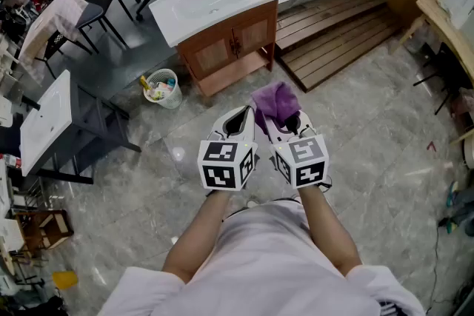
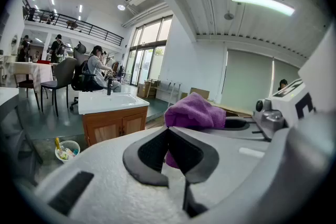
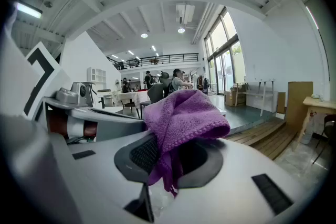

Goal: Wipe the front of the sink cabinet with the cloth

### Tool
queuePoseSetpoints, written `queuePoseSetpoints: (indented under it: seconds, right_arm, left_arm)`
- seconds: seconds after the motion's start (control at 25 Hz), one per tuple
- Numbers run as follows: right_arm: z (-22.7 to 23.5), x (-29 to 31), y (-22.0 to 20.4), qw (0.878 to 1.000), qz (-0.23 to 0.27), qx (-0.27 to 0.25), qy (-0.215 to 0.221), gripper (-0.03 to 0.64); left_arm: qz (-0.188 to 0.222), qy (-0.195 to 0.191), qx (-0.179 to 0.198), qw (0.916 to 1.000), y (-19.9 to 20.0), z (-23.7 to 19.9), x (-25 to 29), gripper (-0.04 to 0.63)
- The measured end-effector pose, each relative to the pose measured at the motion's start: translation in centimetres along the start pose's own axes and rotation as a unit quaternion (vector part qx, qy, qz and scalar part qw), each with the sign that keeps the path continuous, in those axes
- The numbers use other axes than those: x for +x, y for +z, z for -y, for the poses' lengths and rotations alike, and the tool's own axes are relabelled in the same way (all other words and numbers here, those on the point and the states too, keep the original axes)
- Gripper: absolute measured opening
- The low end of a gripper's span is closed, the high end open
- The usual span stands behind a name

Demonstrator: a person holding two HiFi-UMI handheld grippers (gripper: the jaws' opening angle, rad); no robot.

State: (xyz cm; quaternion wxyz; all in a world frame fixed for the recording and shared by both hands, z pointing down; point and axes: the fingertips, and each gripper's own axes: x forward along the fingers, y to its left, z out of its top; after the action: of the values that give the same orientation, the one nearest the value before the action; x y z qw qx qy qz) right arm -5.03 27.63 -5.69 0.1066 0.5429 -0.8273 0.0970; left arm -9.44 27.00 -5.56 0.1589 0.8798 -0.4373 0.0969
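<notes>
- The right gripper has its jaws clamped on the purple cloth.
- The left gripper is held just beside it, jaws together on nothing.
- The wooden sink cabinet stands well apart, ahead of both.

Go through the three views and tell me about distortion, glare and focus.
Head view: sharp and evenly lit, with a small glare spot on the glossy floor. Left gripper view: strong fisheye with black corners; the ceiling light blows out. Right gripper view: same fisheye; the purple cloth is crisp, the windows washed out.
</notes>
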Motion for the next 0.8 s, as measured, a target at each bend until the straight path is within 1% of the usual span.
queuePoseSetpoints:
  seconds: [0.44, 0.64, 0.8]
  right_arm:
    - [0.0, 1.3, -0.1, 1.000, -0.010, 0.002, 0.008, 0.072]
    - [1.5, 2.0, -0.1, 1.000, -0.014, 0.004, 0.005, 0.072]
    - [3.6, 3.0, 0.0, 1.000, -0.014, 0.005, 0.007, 0.072]
  left_arm:
    - [-0.007, -0.010, -0.007, 0.9999, -0.1, -0.6, 1.0, 0.005]
    - [-0.013, -0.013, -0.007, 0.9998, 0.0, -0.6, 2.6, 0.005]
    - [-0.015, -0.012, -0.008, 0.9998, 0.3, -0.4, 4.9, 0.005]
